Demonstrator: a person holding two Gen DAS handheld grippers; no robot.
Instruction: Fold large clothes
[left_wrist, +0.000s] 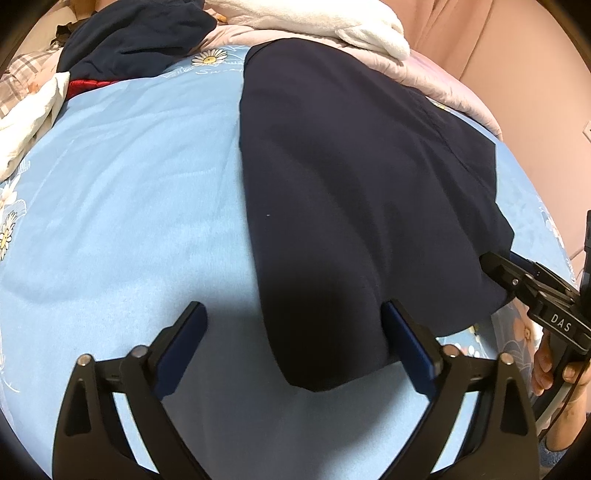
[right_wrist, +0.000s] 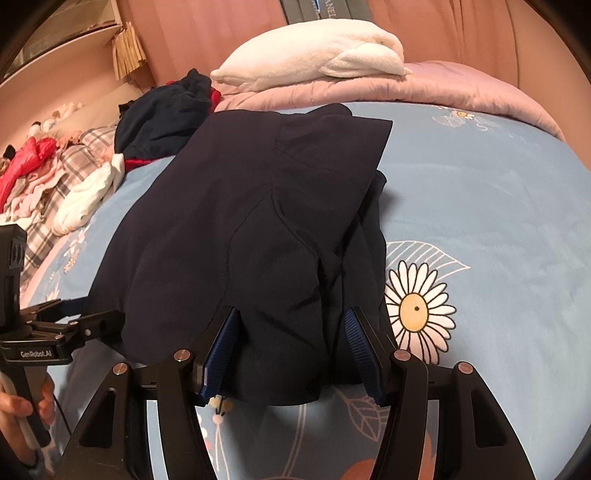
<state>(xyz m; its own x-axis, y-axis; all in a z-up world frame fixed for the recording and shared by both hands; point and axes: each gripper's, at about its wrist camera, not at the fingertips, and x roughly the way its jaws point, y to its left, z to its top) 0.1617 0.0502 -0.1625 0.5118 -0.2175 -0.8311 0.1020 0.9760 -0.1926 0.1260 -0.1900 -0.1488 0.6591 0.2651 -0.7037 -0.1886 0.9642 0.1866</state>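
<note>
A dark navy garment (left_wrist: 362, 206) lies partly folded on the light blue bedsheet (left_wrist: 122, 192). It also shows in the right wrist view (right_wrist: 251, 229). My left gripper (left_wrist: 295, 332) is open, its jaws standing either side of the garment's near corner, just above it. My right gripper (right_wrist: 291, 343) is open, its jaws either side of the garment's near edge; the cloth lies between the pads, not pinched. The right gripper also shows at the garment's right edge in the left wrist view (left_wrist: 495, 267). The left gripper shows at the left in the right wrist view (right_wrist: 85, 325).
A white fleece blanket (right_wrist: 314, 55) lies on a pink quilt (right_wrist: 461, 88) at the far end. Another dark garment with red trim (right_wrist: 159, 114) and a pile of mixed clothes (right_wrist: 48, 173) lie at the far left. A daisy print (right_wrist: 417, 310) is on the sheet.
</note>
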